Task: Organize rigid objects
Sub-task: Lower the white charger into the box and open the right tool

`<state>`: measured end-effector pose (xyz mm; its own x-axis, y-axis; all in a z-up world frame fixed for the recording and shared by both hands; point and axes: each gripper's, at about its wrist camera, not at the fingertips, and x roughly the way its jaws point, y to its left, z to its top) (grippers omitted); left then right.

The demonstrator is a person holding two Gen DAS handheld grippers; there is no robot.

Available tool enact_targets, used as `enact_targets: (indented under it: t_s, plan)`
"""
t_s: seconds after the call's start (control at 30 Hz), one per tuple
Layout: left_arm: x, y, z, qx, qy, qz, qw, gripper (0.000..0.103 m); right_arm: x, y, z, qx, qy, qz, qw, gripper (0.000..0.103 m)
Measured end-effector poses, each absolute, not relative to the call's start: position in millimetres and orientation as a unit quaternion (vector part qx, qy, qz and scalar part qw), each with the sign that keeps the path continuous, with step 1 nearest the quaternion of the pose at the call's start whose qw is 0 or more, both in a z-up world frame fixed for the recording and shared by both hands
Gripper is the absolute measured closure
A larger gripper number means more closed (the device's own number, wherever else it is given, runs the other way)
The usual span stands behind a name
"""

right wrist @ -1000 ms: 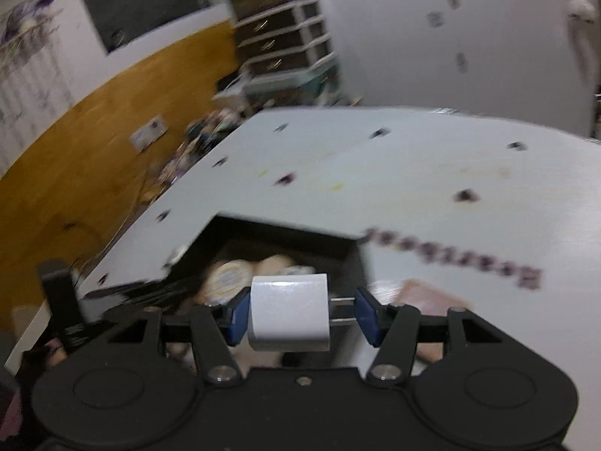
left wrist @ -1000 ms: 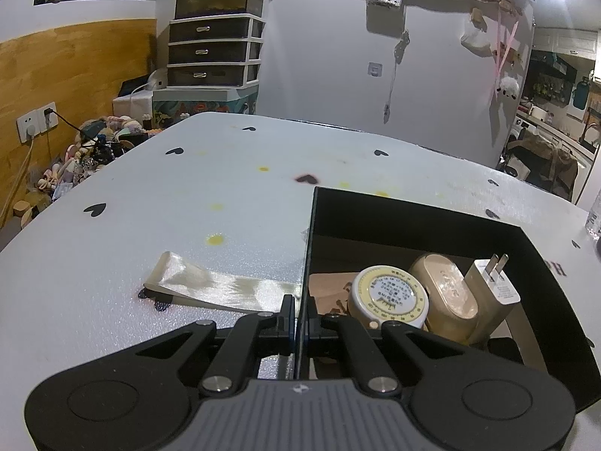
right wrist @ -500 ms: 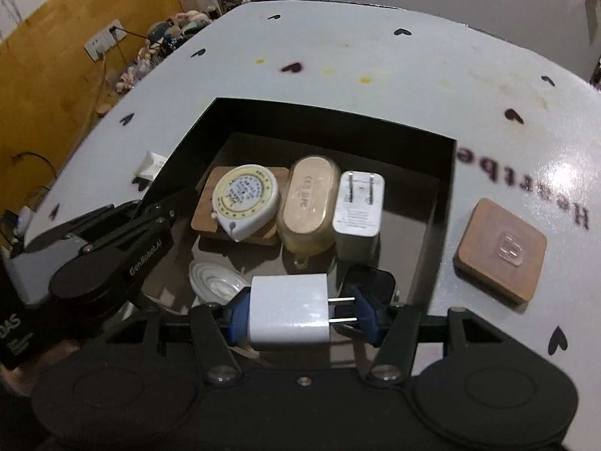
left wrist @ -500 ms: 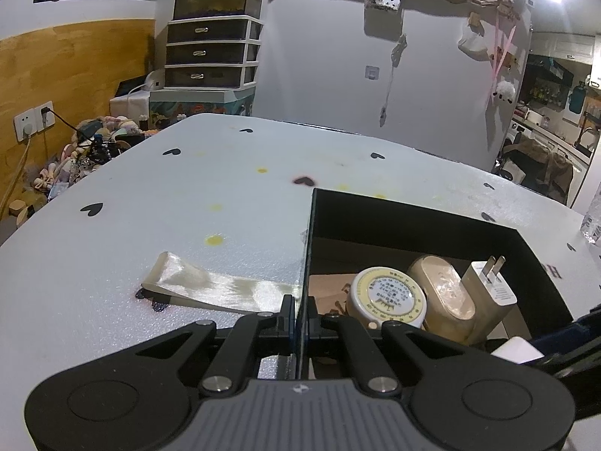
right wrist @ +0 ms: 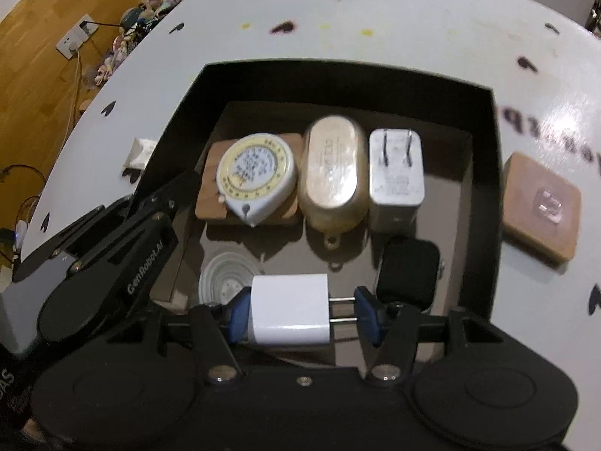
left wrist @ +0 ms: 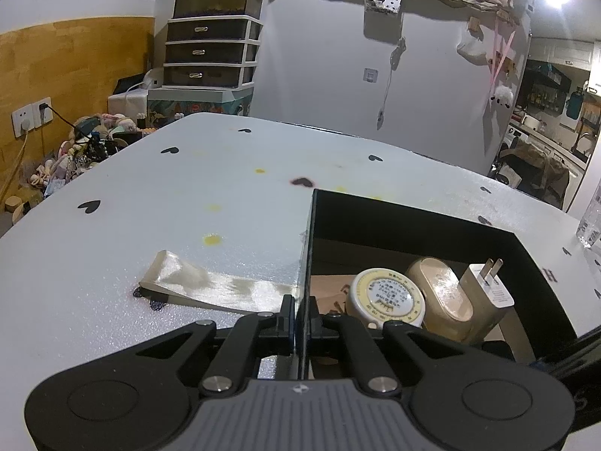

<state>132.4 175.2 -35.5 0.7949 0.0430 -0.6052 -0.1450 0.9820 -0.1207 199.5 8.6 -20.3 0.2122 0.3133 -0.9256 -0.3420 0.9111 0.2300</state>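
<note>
Nearest to us, our right tool [right wrist: 302,314] grips a white charger [right wrist: 289,310] sideways: one blue pad presses its body, the other the tips of its two prongs. It hangs over the near part of the black box [right wrist: 484,188], above a clear round lid [right wrist: 225,280] and beside a small black square thing [right wrist: 409,270]. Our left tool [left wrist: 299,319] is closed on the box's left wall, pinching the thin edge between its pads. Farther in the box, a row lies side by side: a round tape measure [right wrist: 257,174] on a wooden coaster [right wrist: 210,195], a beige oval case [right wrist: 334,176], and a grey plug [right wrist: 396,178] with prongs pointing away. Outside the box, on the white desk [left wrist: 188,195], a second wooden coaster [right wrist: 541,206] sits to the right and a shiny strip of ribbon [left wrist: 210,287] lies to the left.
</note>
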Motion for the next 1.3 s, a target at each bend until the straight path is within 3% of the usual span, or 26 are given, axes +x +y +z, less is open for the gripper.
enact_targets:
  t_s: [0.7,0.73,0.8,1.3]
  plan:
    - [134,181,-37,-0.09,0.318,0.04,0.943,0.096,183,-9,-2,0.004,0.558,0.26,0.788,0.041]
    - [134,181,-37,-0.091,0.318,0.04,0.943,0.096,182,-9,0,0.007,0.556,0.262,0.789,0.038]
    - [135,181,-37,-0.091,0.318,0.041,0.943,0.097,178,-12,7,0.004,0.545,0.259,0.797,0.016]
    - [135,173,-35,-0.079,0.321,0.053,0.942,0.098,168,-36,16,0.017,0.523,0.264,0.81,0.018]
